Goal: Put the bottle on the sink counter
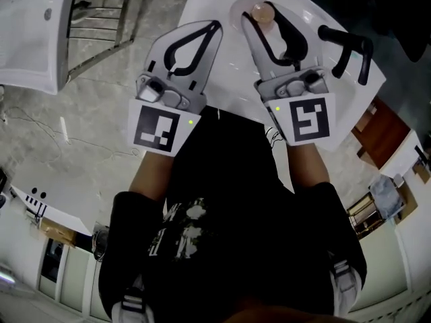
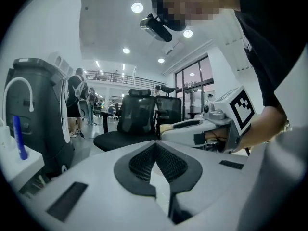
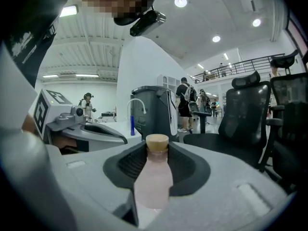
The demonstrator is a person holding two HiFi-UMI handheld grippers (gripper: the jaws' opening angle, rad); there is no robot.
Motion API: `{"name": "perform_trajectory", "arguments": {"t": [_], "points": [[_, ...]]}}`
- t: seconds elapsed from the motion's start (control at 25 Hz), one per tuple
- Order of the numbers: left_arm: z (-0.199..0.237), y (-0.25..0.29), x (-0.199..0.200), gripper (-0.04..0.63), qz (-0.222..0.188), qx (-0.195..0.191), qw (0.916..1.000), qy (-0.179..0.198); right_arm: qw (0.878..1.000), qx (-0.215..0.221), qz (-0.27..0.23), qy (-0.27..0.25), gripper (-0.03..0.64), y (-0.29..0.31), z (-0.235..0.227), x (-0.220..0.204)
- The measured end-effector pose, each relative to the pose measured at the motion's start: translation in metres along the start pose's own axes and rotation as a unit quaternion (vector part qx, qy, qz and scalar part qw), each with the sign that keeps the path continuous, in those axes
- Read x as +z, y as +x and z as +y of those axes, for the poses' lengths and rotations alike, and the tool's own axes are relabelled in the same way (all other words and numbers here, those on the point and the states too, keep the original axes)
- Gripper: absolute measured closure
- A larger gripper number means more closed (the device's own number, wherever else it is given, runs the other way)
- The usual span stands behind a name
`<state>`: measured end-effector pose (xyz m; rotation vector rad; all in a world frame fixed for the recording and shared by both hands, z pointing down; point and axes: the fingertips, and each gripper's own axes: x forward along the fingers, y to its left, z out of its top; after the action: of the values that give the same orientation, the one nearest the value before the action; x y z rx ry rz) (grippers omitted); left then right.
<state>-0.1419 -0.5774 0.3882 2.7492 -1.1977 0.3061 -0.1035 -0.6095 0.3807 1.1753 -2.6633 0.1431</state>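
Currently: right gripper [image 3: 157,147] clenched on bottle [image 3: 154,182], pads pressing both sides of pale pink body, tan cap poking out past jaw tips. Bottle upright in grip, held above white sink counter [image 1: 225,73], at round basin on far side, left of black faucet [image 1: 345,46]. Left gripper [image 2: 155,147] closed, jaws meeting at tips, nothing between them; hovers over counter just left of right gripper. Black office chair [image 2: 137,117] far behind left gripper.
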Motion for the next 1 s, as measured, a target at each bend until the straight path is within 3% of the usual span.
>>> {"name": "perform_trajectory", "arguments": {"t": [0.4,0.64,0.84,1.0], "points": [[0.024,0.047,-0.069,0.584,0.035,-0.006,0.9993,-0.010,1.000,0.002,0.020,-0.003,0.488,0.066,-0.028,-0.072],[0.030,0.063,-0.097,0.584,0.059,-0.003,0.9982,0.003,0.999,-0.002,0.035,-0.005,0.489,0.085,-0.039,-0.102],[0.018,0.071,-0.117,0.584,0.096,-0.024,0.9941,0.044,0.999,-0.011,0.036,-0.001,0.489,0.090,-0.045,-0.114],[0.009,0.076,-0.139,0.584,0.132,-0.052,0.9835,0.112,0.999,-0.014,0.036,-0.005,0.489,0.104,-0.046,-0.124]]}}
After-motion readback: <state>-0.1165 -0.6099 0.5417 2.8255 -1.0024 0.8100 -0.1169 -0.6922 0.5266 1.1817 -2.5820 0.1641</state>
